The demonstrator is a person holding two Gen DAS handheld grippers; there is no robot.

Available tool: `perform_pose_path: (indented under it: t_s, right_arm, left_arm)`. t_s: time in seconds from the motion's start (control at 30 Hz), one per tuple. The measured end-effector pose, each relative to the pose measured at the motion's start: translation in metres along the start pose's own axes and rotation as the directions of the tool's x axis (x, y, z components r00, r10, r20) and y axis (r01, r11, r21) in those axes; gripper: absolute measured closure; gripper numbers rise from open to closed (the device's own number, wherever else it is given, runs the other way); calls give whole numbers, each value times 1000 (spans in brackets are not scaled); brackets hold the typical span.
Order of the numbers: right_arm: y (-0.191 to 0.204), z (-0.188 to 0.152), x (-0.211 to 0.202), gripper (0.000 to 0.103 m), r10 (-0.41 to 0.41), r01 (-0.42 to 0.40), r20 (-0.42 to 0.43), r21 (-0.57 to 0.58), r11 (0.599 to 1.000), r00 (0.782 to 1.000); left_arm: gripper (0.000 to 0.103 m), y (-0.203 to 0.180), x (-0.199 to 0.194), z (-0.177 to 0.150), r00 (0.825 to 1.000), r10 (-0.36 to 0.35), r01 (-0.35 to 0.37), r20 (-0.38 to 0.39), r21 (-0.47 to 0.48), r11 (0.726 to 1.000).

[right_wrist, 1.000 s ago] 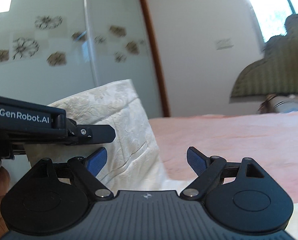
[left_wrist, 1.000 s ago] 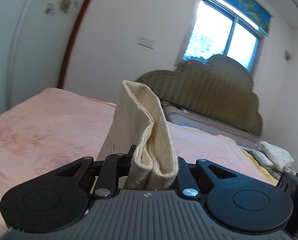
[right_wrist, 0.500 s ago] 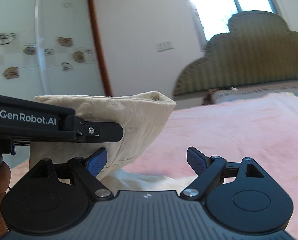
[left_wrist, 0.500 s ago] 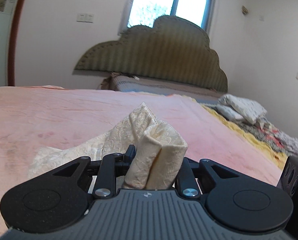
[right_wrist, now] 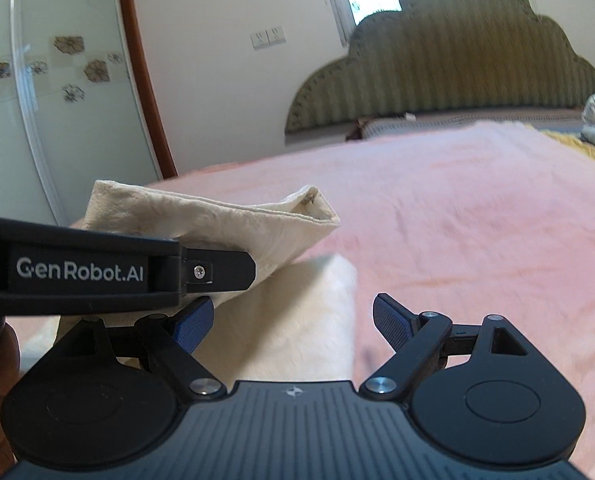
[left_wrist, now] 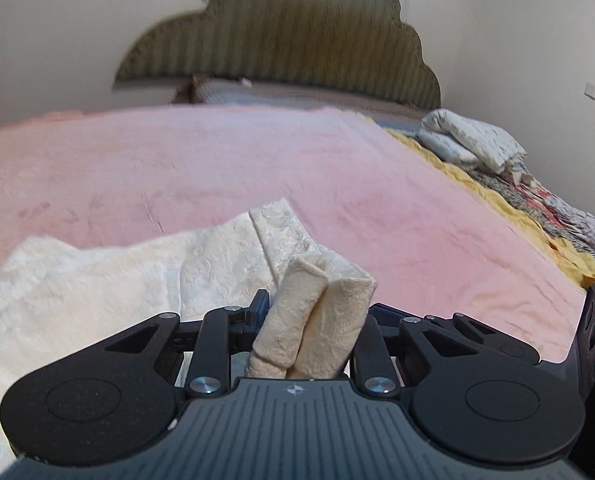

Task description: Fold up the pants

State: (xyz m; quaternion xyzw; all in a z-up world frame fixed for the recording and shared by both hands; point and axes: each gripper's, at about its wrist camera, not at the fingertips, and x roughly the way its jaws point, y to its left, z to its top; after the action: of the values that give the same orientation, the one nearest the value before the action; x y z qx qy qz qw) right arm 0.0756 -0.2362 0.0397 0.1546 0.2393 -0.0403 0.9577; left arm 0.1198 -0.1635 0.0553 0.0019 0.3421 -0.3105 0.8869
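The cream textured pants (left_wrist: pixel 97 280) lie partly spread on the pink bedspread (left_wrist: pixel 257 168). My left gripper (left_wrist: pixel 313 316) is shut on a folded bunch of the pants' edge, held low over the bed. In the right wrist view the left gripper (right_wrist: pixel 217 268) shows at the left, with the held fold of the pants (right_wrist: pixel 225 224) sticking out to the right. My right gripper (right_wrist: pixel 293 320) is open and empty, just right of it, over a laid-down part of the pants.
A green scalloped headboard (left_wrist: pixel 289 48) stands at the far end of the bed. Folded white bedding (left_wrist: pixel 473 144) and a yellow patterned quilt (left_wrist: pixel 537 216) lie along the bed's right side. A glass wardrobe door (right_wrist: pixel 57 80) stands at the left.
My left gripper has come down toward the bed with the pants' edge; the fabric that hung upright now lies spread on the bedspread. My right gripper stayed open beside it.
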Motion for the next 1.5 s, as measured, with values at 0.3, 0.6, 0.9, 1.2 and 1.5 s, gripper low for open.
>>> perform_pose_path:
  t_s: [0.3, 0.6, 0.9, 1.2, 1.5]
  right_arm:
    - [30, -20, -30, 11, 325, -326, -33, -56, 944, 945]
    - [123, -58, -24, 9, 522, -581, -267, -245, 776, 810]
    - [131, -64, -29, 9, 490, -560, -291, -251, 789, 822]
    - [140, -61, -23, 8, 500, -555, -261, -219, 802, 826]
    - [157, -69, -10, 2, 528, -578, -271, -157, 801, 805]
  left_arm:
    - [86, 53, -1, 53, 963, -193, 185, -190, -59, 981]
    - [86, 21, 14, 42, 949, -146, 192, -280, 144, 971]
    - [68, 7, 29, 28, 931, -177, 258, -320, 231, 938]
    - [52, 78, -25, 78, 867, -492, 482, -79, -116, 868]
    - [34, 86, -61, 73, 949, -314, 314, -16, 58, 948]
